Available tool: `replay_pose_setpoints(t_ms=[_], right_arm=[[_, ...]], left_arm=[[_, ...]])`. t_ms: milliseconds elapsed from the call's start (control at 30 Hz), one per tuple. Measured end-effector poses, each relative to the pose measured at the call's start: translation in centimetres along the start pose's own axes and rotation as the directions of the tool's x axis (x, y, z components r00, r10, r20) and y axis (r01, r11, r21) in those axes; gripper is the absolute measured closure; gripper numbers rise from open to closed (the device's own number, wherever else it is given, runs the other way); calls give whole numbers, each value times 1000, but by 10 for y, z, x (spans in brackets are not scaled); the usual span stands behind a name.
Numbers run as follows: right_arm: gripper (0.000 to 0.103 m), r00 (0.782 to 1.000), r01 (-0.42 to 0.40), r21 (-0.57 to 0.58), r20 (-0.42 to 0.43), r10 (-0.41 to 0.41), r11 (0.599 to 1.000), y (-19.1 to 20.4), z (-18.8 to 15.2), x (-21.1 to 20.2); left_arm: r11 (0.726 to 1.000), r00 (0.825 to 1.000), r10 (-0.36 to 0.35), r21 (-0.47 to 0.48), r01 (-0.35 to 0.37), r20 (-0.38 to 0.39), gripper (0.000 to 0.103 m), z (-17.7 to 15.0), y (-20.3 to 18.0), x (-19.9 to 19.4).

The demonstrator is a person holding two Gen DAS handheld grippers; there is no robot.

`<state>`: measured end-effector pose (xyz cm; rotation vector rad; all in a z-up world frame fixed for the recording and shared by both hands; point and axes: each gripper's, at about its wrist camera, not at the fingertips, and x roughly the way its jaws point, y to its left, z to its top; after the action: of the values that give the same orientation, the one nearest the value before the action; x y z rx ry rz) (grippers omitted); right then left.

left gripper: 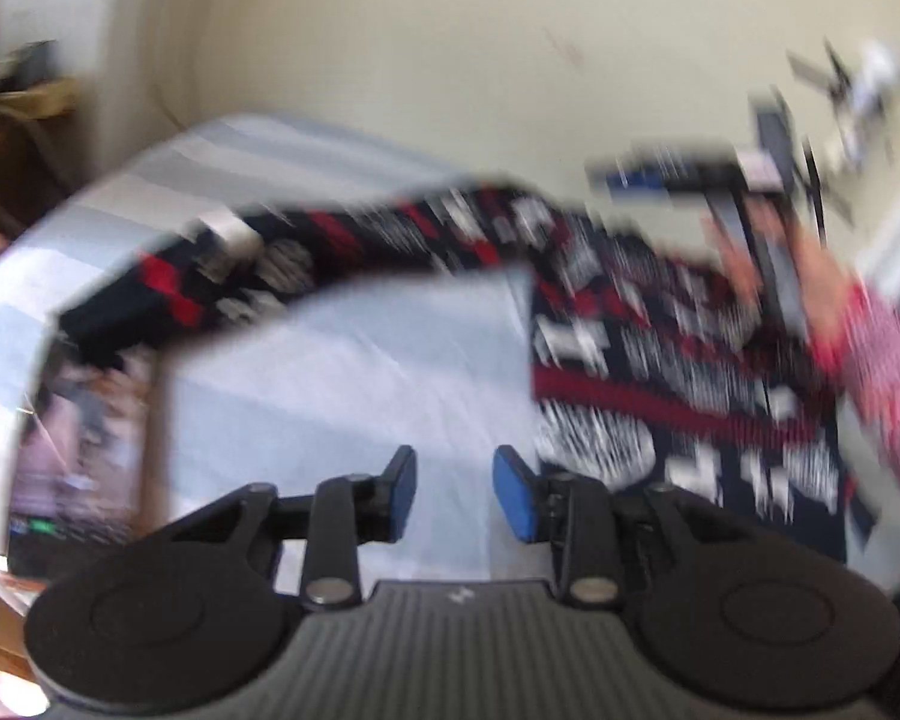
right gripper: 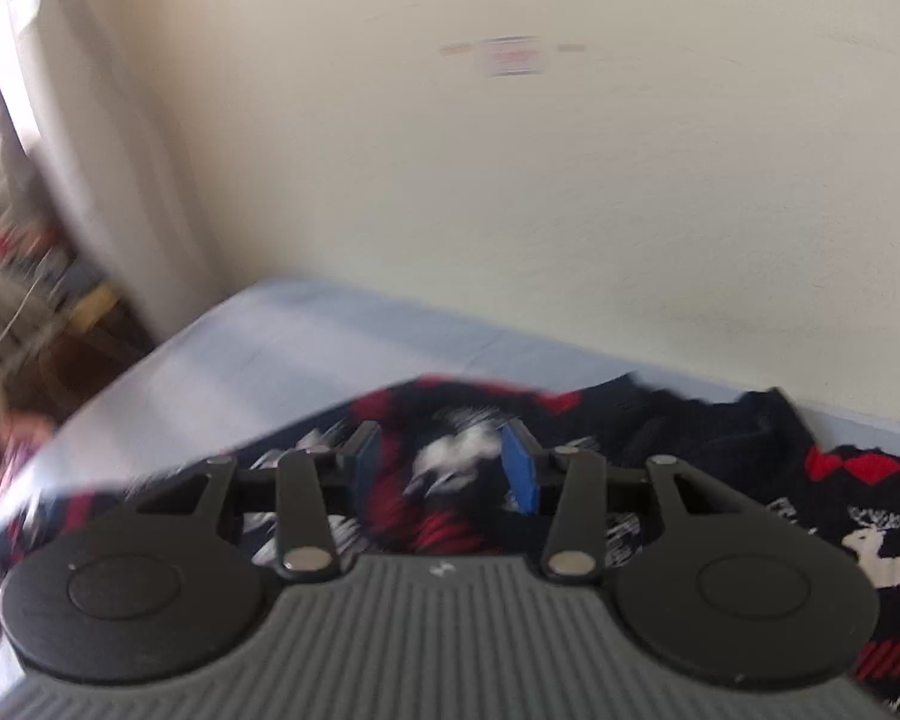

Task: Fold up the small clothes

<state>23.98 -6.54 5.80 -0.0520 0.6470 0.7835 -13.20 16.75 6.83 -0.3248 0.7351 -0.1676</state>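
Observation:
A dark navy knit sweater point(left gripper: 660, 360) with red and white patterns lies spread on a light blue bed sheet point(left gripper: 342, 372), with one sleeve stretched to the left along the back. My left gripper point(left gripper: 456, 492) hangs open over bare sheet just left of the sweater's body, and nothing is between its blue pads. In the right wrist view the sweater point(right gripper: 690, 438) lies bunched below my right gripper point(right gripper: 444, 468). Its jaws stand apart over the fabric and the pads point(right gripper: 519, 468) do not press on it. The picture is blurred.
A cream wall runs behind the bed. A hand in a red-and-white patterned sleeve point(left gripper: 882, 360) shows at the right with the other gripper's blurred body. Wooden furniture point(left gripper: 24, 120) stands far left, and printed items point(left gripper: 78, 450) lie by the bed's left edge point(right gripper: 150, 372).

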Motion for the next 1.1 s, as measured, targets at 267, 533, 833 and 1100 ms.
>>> replay_pose_setpoints(t_ms=[267,533,833,1100], right_arm=[[39,982,-184,-619,-94,161,764,217,-50,29],[40,973,-224,-747,-210,98,625,333,-68,117],[93,993,-113,-532,-48,104,839,345,52,115],[92,941,109,-102,330,-69,989,200,172,-15]], left_arm=[[995,990,72,-82,-62,123,46,-29,38,-52],[984,978,115,-158,-87,177,40,-48,77,-83],[993,977,64,-107,-43,204,40,-44,79,-76],[999,958,-39,-23,47,283,30,-1,41,-44]])
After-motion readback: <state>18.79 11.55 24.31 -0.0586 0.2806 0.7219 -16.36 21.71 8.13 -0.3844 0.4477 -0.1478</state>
